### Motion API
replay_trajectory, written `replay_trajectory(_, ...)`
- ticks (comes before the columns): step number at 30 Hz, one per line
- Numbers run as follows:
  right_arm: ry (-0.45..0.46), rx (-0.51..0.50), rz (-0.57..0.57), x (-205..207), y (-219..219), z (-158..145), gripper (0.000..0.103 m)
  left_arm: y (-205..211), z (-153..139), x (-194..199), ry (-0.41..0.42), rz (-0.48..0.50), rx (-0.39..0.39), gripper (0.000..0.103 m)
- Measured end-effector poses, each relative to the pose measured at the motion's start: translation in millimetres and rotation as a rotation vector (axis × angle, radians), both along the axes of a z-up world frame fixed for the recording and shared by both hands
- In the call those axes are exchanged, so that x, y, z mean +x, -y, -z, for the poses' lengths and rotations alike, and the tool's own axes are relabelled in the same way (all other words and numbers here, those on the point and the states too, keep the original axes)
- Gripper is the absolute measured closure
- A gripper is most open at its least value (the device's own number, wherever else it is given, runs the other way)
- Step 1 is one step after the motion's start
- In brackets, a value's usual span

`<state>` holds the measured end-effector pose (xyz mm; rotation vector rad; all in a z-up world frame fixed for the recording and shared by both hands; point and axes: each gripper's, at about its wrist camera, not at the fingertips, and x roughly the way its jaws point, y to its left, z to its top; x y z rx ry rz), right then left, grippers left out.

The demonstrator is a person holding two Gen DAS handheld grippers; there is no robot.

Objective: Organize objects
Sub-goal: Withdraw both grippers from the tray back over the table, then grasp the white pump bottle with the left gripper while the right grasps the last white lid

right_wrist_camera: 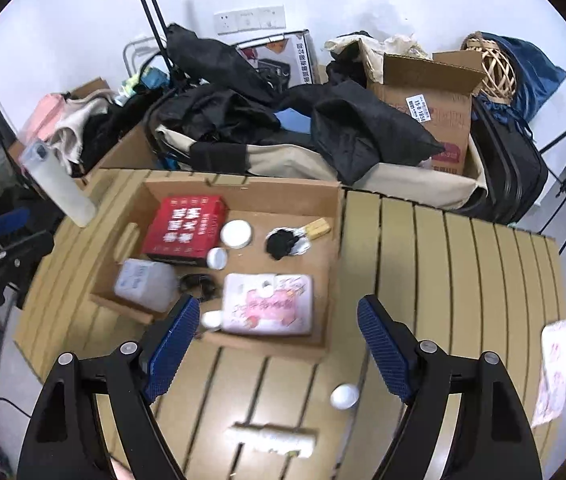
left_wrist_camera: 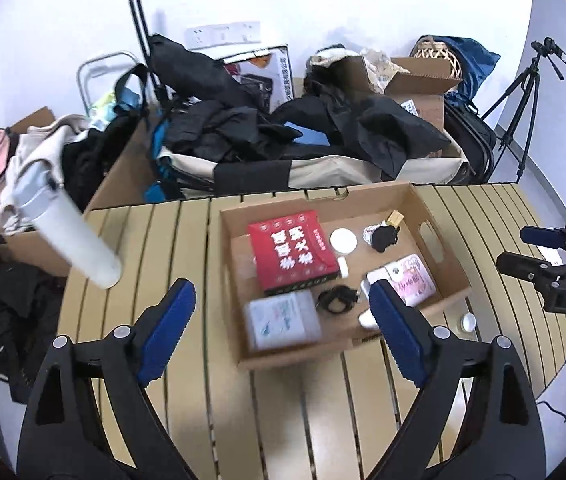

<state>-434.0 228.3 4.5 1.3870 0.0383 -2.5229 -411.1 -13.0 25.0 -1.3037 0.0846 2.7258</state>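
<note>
Left wrist cam: left gripper (left_wrist_camera: pixel 283 312) was spread wide, nothing btwn its pads, above the cardboard tray (left_wrist_camera: pixel 449 276) on the slatted table (left_wrist_camera: pixel 131 240). Red box (left_wrist_camera: pixel 293 252) lay inside, white bottle (left_wrist_camera: pixel 67 232) stood at table's left edge.

Right wrist cam: right gripper (right_wrist_camera: pixel 279 344) also spread, empty, over tray's near wall; white cap (right_wrist_camera: pixel 344 396) loose on table w/ rolled cloth (right_wrist_camera: pixel 271 438) just nearer.

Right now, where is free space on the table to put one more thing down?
Free: the slats right of the cardboard box, up to the pink packet. Also the strip between box and white bottle. Crowded: inside the box, and near the small white jar.
</note>
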Motion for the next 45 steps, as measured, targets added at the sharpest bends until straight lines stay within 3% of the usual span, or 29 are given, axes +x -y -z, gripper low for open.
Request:
replay_trajectory(4,-0.036,0.023,-0.016,39,10,-11,0.018,11,-1,55,-0.026,-0.033,-0.019,0.016)
replay_trajectory(9,-0.171,0.0,-0.067,135,15,-18,0.018,20,4,151,-0.09,-0.066,-0.06,0.011)
replay_trajectory(12,-0.209,0.01,-0.059,200,15,-3,0.018,31,15,231,-0.128,-0.075,0.037,0.002)
replay_trajectory(15,-0.207,-0.089,-0.074,275,14,22,0.018,37,36,294,-0.16,-0.115,0.118,0.0)
replay_trajectory(17,-0.198,-0.121,-0.084,305,17,36,0.018,33,47,311,-0.148,-0.088,0.144,0.0)
replay_trajectory(19,-0.191,-0.084,-0.109,324,20,47,0.018,19,53,308,-0.118,0.01,0.11,0.0)
replay_trajectory(21,-0.215,-0.007,-0.123,330,23,49,0.018,11,48,304,-0.155,-0.01,0.053,0.0)
replay_trajectory(23,-0.247,0.048,-0.103,331,23,44,0.018,8,45,301,-0.165,-0.005,0.086,0.0)
replay_trajectory(25,-0.252,0.028,-0.076,329,17,41,0.018,2,47,301,-0.163,0.011,0.112,0.0)
replay_trajectory(30,-0.222,0.021,-0.03,314,-1,50,0.018,-38,67,290,-0.149,0.119,0.047,0.0)
replay_trajectory(35,-0.167,-0.019,0.054,291,-34,67,0.018,-104,87,223,-0.126,0.296,0.083,0.0)
replay_trajectory(38,-0.144,-0.046,0.098,279,-59,73,0.019,-154,114,179,-0.084,0.399,0.009,0.003)
replay_trajectory(41,-0.123,-0.075,0.118,269,-82,80,0.018,-191,139,144,-0.053,0.479,-0.046,0.02)
replay_trajectory(45,-0.085,-0.076,0.134,253,-99,93,0.018,-224,167,105,-0.008,0.531,-0.106,0.021)
